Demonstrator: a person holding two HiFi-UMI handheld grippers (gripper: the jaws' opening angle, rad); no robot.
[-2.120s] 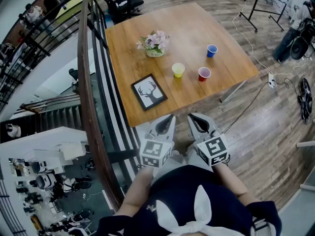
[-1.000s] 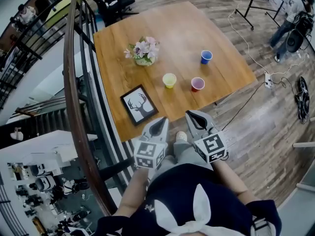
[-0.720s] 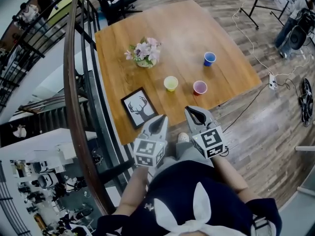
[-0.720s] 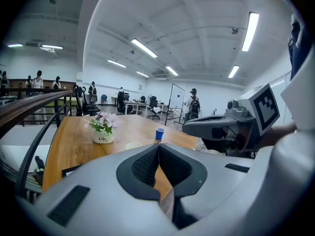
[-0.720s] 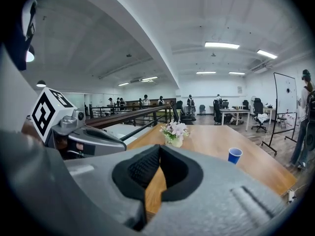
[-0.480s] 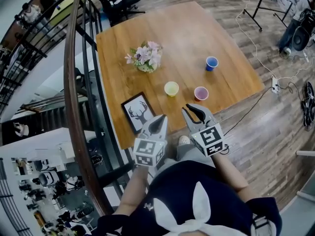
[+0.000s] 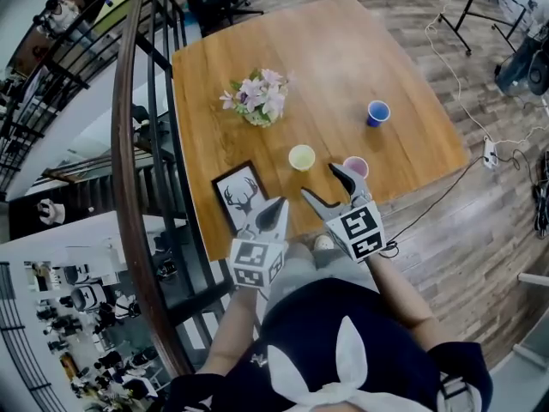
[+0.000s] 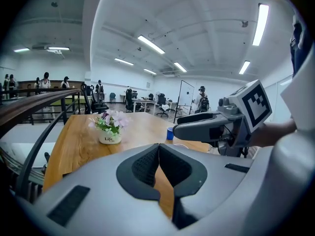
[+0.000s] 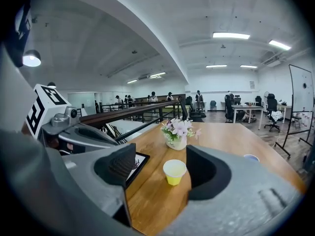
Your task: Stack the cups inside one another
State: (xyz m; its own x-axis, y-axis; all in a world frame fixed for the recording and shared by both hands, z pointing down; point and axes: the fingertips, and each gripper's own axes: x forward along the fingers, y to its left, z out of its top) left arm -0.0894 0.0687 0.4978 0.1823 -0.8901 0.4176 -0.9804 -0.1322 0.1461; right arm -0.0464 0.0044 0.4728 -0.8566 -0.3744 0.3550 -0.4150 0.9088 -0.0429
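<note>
Three cups stand apart on the wooden table [image 7: 403,75]: a yellow cup [image 7: 301,157] [image 9: 174,171], a red cup [image 7: 358,167] to its right, and a blue cup [image 7: 377,112] [image 8: 170,132] farther back. My right gripper [image 7: 322,184] [image 9: 161,167] hovers over the table's near edge, close to the yellow and red cups. Its jaws have just been opening; they stand open with nothing between them, and the yellow cup lies ahead of the gap. One jaw tip overlaps the red cup. My left gripper [image 7: 276,206] [image 8: 158,147] is shut and empty beside the picture frame.
A white pot of pink flowers [image 7: 257,97] [image 9: 178,132] stands at the back left of the table. A black-framed deer picture [image 7: 239,197] lies flat at the near left corner. A dark stair railing [image 7: 129,144] runs along the table's left side.
Both grippers have moved forward to the table's near edge. The right gripper's jaws went from shut to wide open. The cups have not moved.
</note>
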